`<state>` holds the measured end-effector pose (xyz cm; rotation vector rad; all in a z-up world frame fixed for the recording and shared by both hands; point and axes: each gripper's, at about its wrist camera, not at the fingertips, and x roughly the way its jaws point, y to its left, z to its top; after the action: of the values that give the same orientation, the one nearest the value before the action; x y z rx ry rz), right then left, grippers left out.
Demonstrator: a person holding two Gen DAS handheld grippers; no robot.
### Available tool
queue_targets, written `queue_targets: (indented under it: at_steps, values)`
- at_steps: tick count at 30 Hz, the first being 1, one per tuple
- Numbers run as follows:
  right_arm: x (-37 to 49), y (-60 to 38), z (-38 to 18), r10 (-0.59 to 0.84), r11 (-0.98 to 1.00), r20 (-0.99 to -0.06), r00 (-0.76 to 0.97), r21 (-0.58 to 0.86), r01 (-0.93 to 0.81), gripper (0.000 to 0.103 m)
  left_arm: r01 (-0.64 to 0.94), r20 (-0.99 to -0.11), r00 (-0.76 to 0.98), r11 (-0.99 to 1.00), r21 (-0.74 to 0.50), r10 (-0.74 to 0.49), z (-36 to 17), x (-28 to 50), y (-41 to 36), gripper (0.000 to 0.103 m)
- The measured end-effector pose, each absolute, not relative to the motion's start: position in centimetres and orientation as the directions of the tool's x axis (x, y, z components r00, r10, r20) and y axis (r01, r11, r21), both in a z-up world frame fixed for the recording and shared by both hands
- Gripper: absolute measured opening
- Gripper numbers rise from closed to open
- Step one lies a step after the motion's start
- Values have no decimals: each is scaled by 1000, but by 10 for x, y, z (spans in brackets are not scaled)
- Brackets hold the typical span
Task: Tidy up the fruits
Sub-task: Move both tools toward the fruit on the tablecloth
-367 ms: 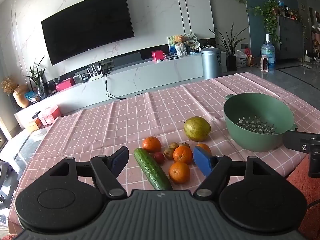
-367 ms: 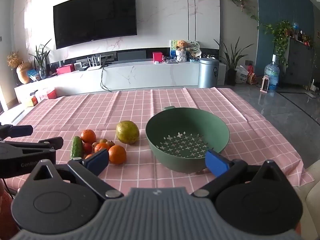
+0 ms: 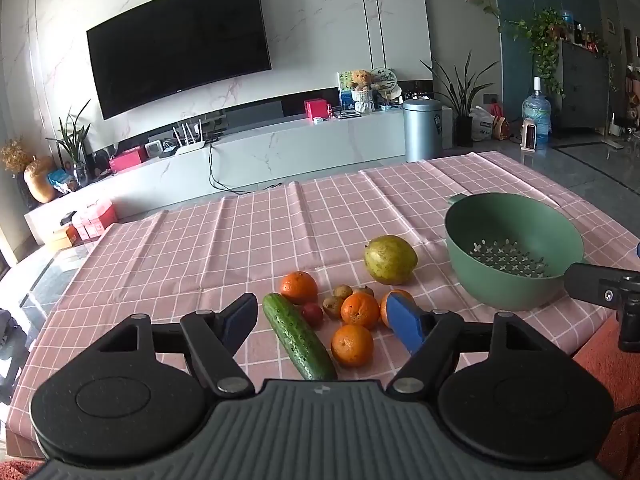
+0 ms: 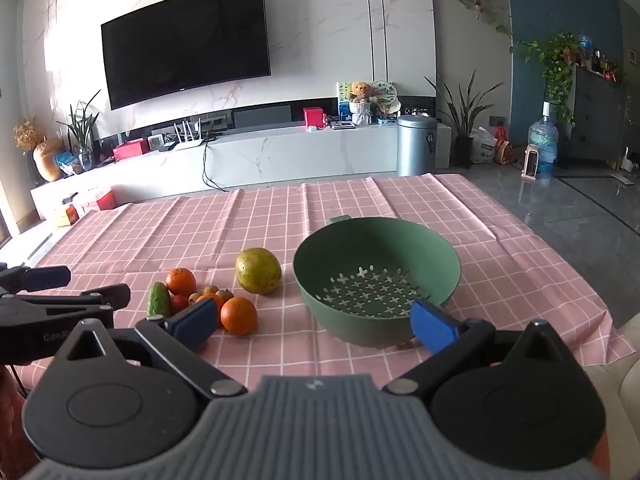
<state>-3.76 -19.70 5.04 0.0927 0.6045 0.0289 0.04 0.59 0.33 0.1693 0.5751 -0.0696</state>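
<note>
Green colander (image 4: 376, 280) sits empty on the pink checked cloth (image 3: 224, 248), and every fruit lies left of it: the pear (image 3: 390, 259) nearest, then the oranges (image 3: 352, 345) and cucumber (image 3: 299, 336). Since a moment ago, almost nothing has shifted; my left gripper (image 3: 322, 322) has only edged nearer the pile, wide open and empty. My right gripper (image 4: 314, 322) hangs before the colander, likewise spread and empty. Sorting, I judge, has not begun.
</note>
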Motion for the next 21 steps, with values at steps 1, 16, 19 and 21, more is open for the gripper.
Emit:
queue_targets:
  at_steps: [1,16,19,21]
  values:
    - [-38,-197,50,51,996,-567,822,93,2,98,109,-549,836,984,139,-15,3,1,6,87]
    - [-34,-198,46,32,996,-594,804,89,25,98,134,-567,822,986,96,-56,3,0,7,84]
    - [-34,-199,45,33,995,-601,798,96,32,98,134,-567,822,987,89,-60,3,1,7,84]
    - [-33,-199,45,32,995,-605,796,98,35,98,134,-567,821,987,89,-60,2,1,7,84]
